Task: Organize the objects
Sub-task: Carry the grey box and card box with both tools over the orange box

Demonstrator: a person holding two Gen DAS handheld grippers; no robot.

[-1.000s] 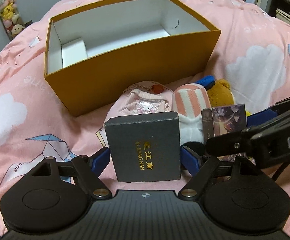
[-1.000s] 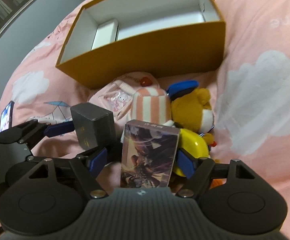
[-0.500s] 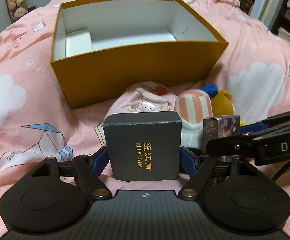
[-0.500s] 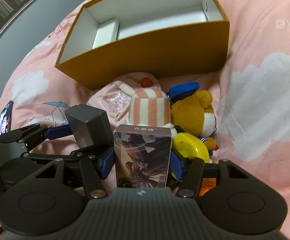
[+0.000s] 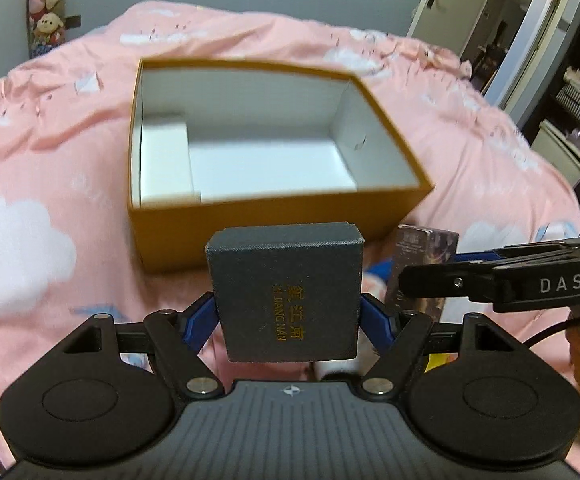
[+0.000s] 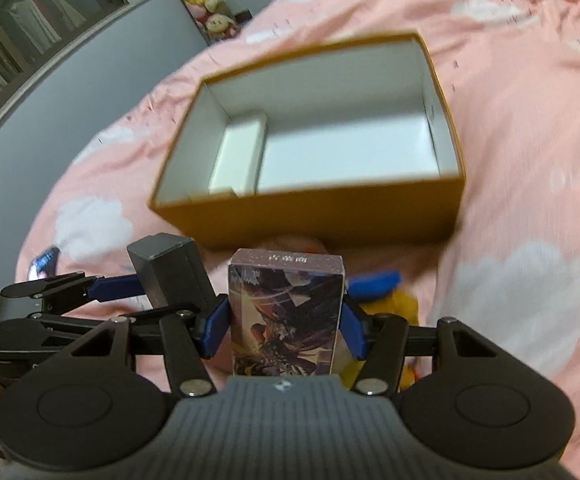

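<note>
My left gripper (image 5: pixel 288 312) is shut on a dark grey square box (image 5: pixel 286 292) with gold lettering and holds it upright above the bed. My right gripper (image 6: pixel 286 326) is shut on a purple illustrated card box (image 6: pixel 286 316), also upright; this card box (image 5: pixel 425 248) shows beside the grey one in the left wrist view. The two grippers hang side by side. Ahead of both stands an open orange box (image 5: pixel 250 236) with a white inside and a white insert (image 5: pixel 166 164) at its left end. The same orange box (image 6: pixel 309 220) fills the middle of the right wrist view.
A pink duvet with white clouds (image 5: pixel 30 240) covers the bed. A yellow plush toy with a blue cap (image 6: pixel 393 300) lies below the right gripper. Stuffed toys (image 5: pixel 46 4) hang on the far wall, and a doorway with shelves (image 5: pixel 549 80) is at the right.
Both grippers have risen with their boxes, so the orange box's floor now shows from above. The right jaws closed in on the card box. The plush toys have dropped mostly out of sight.
</note>
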